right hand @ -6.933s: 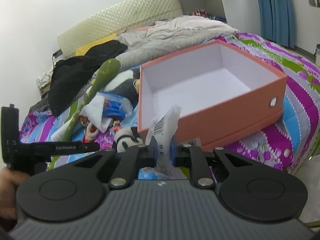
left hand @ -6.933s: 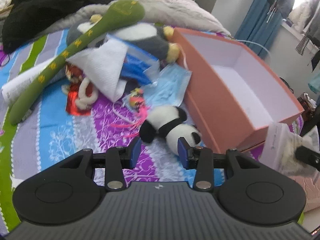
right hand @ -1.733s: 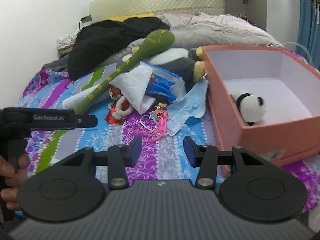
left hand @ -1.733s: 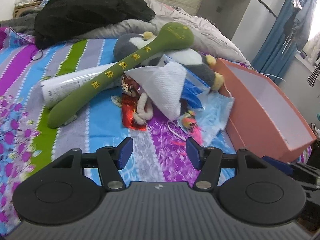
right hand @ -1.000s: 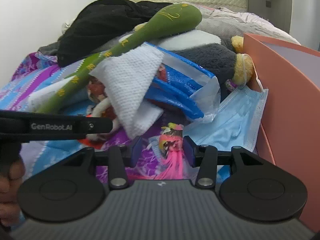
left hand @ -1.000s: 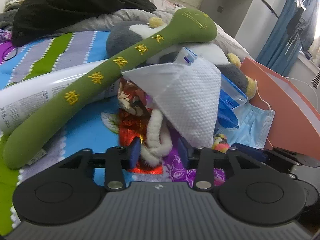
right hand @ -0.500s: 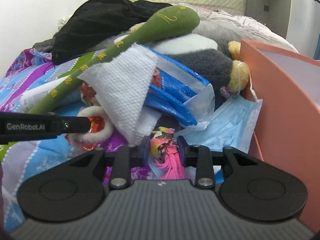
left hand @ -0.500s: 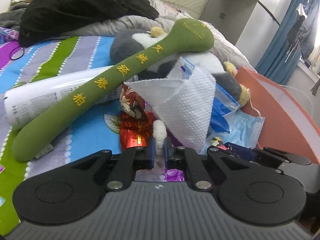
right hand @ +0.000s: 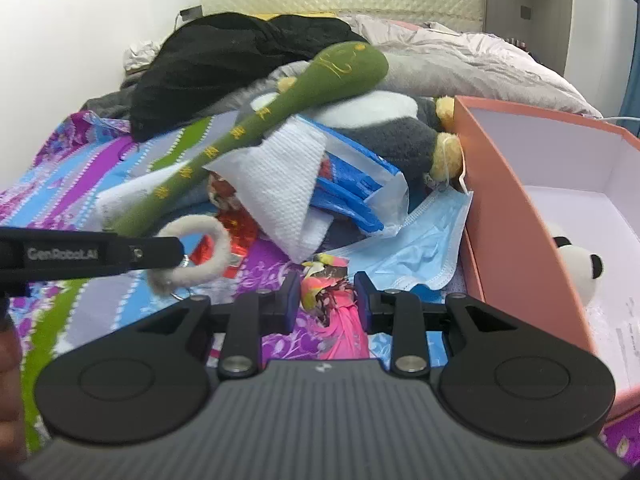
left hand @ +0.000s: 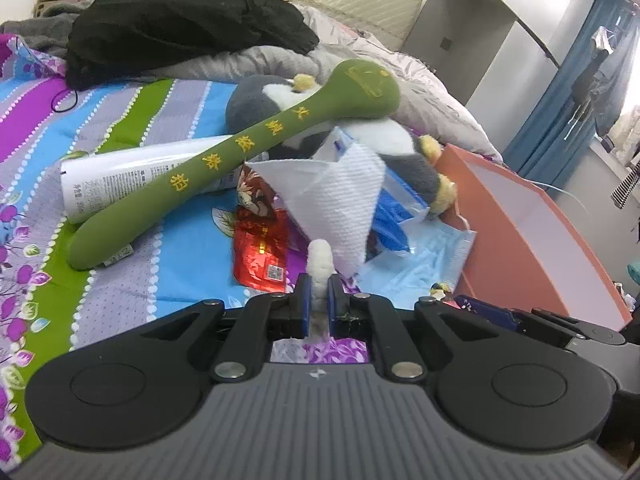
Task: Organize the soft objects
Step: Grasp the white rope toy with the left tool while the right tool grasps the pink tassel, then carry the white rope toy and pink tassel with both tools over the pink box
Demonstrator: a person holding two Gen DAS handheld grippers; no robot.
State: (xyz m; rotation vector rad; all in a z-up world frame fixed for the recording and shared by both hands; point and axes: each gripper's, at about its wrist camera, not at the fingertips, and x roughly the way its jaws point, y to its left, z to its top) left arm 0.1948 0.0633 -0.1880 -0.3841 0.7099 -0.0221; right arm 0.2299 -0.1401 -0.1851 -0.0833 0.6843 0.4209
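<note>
My left gripper (left hand: 319,298) is shut on a white fluffy ring (left hand: 320,260), lifted off the bedspread; in the right wrist view the ring (right hand: 202,254) hangs from the left gripper (right hand: 178,252). My right gripper (right hand: 327,302) has its jaws partly apart around a pink tasselled trinket (right hand: 334,308); I cannot tell whether the pads touch it. A small panda plush (right hand: 578,266) lies in the orange box (right hand: 516,240). A long green plush stick (left hand: 240,152) lies over a grey-and-white plush (left hand: 396,140).
A white paper towel (left hand: 340,196), blue plastic pack (right hand: 352,184), blue face mask (right hand: 424,248), red foil packet (left hand: 260,252) and white tube (left hand: 132,176) crowd the striped bedspread. Black clothing (left hand: 180,24) and a grey duvet lie behind.
My left gripper closed on the white ring and lifted it back from the pile. My right gripper narrowed around the pink trinket and pulled back a little.
</note>
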